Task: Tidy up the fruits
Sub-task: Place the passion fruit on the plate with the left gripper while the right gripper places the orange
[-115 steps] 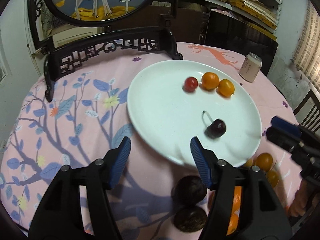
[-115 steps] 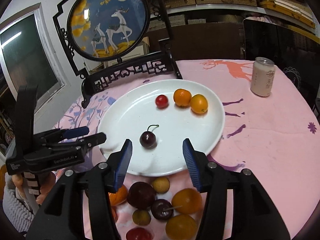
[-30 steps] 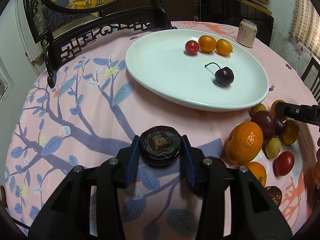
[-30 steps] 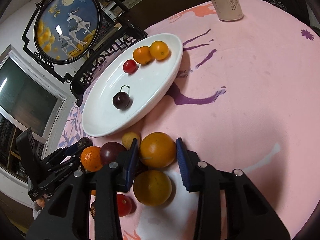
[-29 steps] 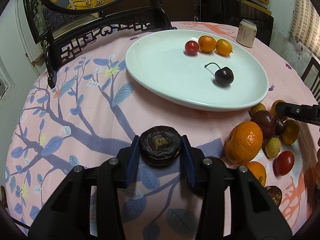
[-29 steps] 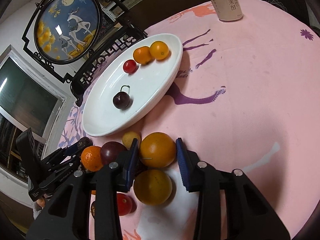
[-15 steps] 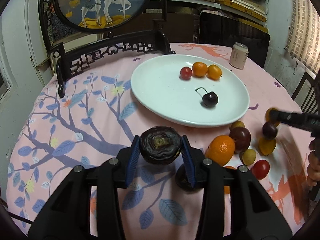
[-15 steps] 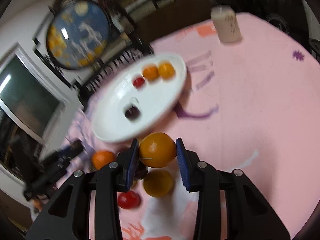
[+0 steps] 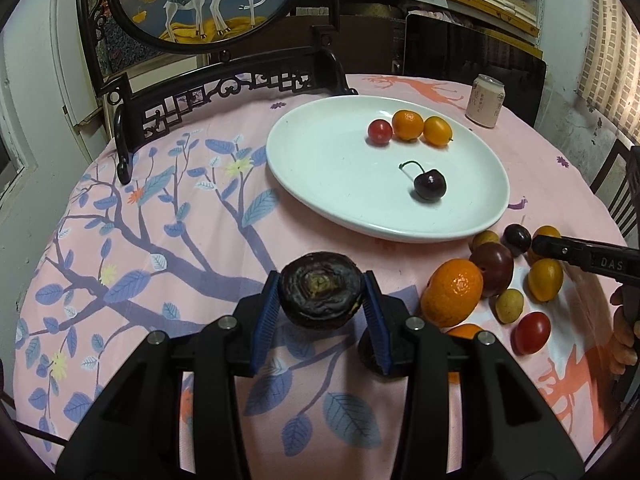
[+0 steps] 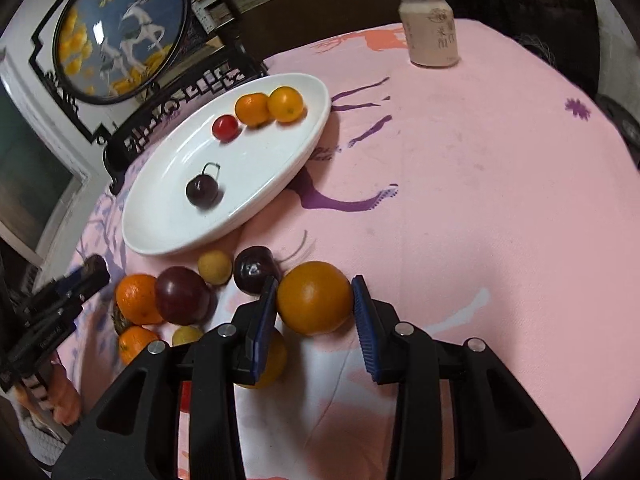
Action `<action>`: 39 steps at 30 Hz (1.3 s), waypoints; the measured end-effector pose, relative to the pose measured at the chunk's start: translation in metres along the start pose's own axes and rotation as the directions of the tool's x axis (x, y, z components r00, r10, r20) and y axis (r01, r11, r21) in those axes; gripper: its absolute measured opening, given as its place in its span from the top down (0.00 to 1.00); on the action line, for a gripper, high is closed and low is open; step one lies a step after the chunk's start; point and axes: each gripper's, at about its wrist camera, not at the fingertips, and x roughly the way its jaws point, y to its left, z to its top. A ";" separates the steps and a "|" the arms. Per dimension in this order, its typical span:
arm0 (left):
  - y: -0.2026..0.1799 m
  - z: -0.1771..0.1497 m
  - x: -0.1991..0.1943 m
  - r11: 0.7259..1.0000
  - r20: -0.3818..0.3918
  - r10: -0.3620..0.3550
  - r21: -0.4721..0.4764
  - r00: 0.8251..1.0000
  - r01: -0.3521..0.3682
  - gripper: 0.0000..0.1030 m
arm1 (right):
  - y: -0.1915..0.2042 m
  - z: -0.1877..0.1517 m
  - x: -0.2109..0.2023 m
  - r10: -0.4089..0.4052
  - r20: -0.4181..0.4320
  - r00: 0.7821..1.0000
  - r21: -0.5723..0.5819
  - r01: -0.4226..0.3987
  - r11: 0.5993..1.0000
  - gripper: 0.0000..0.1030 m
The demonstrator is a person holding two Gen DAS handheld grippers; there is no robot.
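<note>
My left gripper [image 9: 321,312] is shut on a dark wrinkled passion fruit [image 9: 321,295], held above the pink tablecloth in front of the white plate [image 9: 320,168]. My right gripper [image 10: 315,312] is shut on an orange [image 10: 315,298], lifted over the fruit pile. On the plate lie a dark cherry [image 9: 429,185], a red cherry tomato [image 9: 379,131], a small orange [image 9: 407,125] and a kumquat [image 9: 437,131]. Loose fruit lies right of the plate: a tangerine [image 9: 452,298], a plum [image 9: 492,268], a red tomato [image 9: 532,332] and several small ones.
A drink can [image 9: 486,101] stands beyond the plate at the right. A black carved stand with a round deer picture [image 9: 200,0] rises at the table's far side. A second passion fruit [image 9: 366,354] sits under my left gripper's right finger. A chair back [image 9: 616,192] shows at the right.
The left gripper has risen slightly with the passion fruit, and more of the table shows. The right gripper has lifted the orange off the pile and tilted.
</note>
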 end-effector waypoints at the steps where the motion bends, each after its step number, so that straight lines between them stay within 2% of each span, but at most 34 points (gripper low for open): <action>1: 0.000 0.001 0.000 1.000 0.001 0.000 -0.002 1.000 0.000 0.60 | -0.002 0.000 -0.002 0.020 0.004 1.000 0.014 -0.020 1.000 0.64; 2: 0.001 0.001 -0.002 1.000 0.004 -0.001 -0.004 1.000 0.001 0.60 | -0.004 0.002 -0.007 0.037 0.018 0.999 0.028 -0.038 0.999 0.64; 4: 0.002 0.008 -0.008 1.000 0.024 -0.005 -0.017 1.000 0.006 0.60 | -0.004 0.006 -0.028 0.055 0.102 0.993 0.042 -0.059 0.997 0.64; 7: 0.000 0.029 -0.011 0.999 0.037 -0.013 -0.030 0.999 0.014 0.60 | 0.005 0.016 -0.054 0.089 0.214 0.973 0.027 -0.097 0.995 0.64; 10: -0.004 0.058 0.002 0.999 0.021 -0.024 -0.047 1.000 0.025 0.60 | 0.027 0.036 -0.053 0.086 0.218 0.972 -0.031 -0.081 0.996 0.64; 14: -0.014 0.083 0.036 0.998 -0.024 -0.015 -0.068 1.000 0.014 0.58 | 0.050 0.064 -0.018 0.062 0.170 0.984 -0.078 -0.049 0.996 0.64; 15: -0.015 0.083 0.043 0.997 -0.036 -0.001 -0.072 0.999 -0.002 0.58 | 0.053 0.068 -0.007 0.057 0.160 0.985 -0.082 -0.044 0.996 0.64; 17: -0.017 0.080 0.053 0.997 -0.046 0.027 -0.069 0.999 -0.030 0.54 | 0.055 0.070 0.009 0.068 0.156 0.985 -0.083 -0.055 0.995 0.56; 19: -0.015 0.076 0.057 0.998 -0.043 0.033 -0.049 0.999 -0.035 0.50 | 0.056 0.069 0.012 0.064 0.157 0.985 -0.108 -0.048 0.993 0.55; 23: -0.005 0.076 0.057 0.996 -0.052 -0.004 -0.084 0.999 0.000 0.48 | 0.049 0.068 -0.003 0.074 0.210 0.975 -0.098 -0.054 0.994 0.55; 24: -0.003 0.076 0.055 0.996 -0.049 -0.010 -0.091 0.999 0.005 0.47 | 0.048 0.067 -0.005 0.074 0.212 0.974 -0.100 -0.053 0.994 0.55; 26: -0.002 0.074 0.051 0.996 -0.041 0.001 -0.084 0.999 -0.005 0.45 | 0.047 0.063 -0.009 0.060 0.220 0.974 -0.103 -0.038 0.994 0.47; 29: -0.002 0.067 0.040 0.997 -0.022 0.022 -0.073 1.000 -0.024 0.40 | 0.046 0.056 -0.015 0.045 0.223 0.974 -0.103 -0.023 0.994 0.47; 33: -0.003 0.055 0.024 0.998 -0.010 0.013 -0.062 1.000 -0.013 0.37 | 0.041 0.044 -0.028 0.052 0.224 0.973 -0.085 -0.034 0.996 0.47; 39: -0.017 0.025 -0.006 1.000 0.026 0.018 0.014 0.999 -0.018 0.29 | 0.027 0.018 -0.054 0.064 0.244 0.968 -0.051 -0.053 0.997 0.44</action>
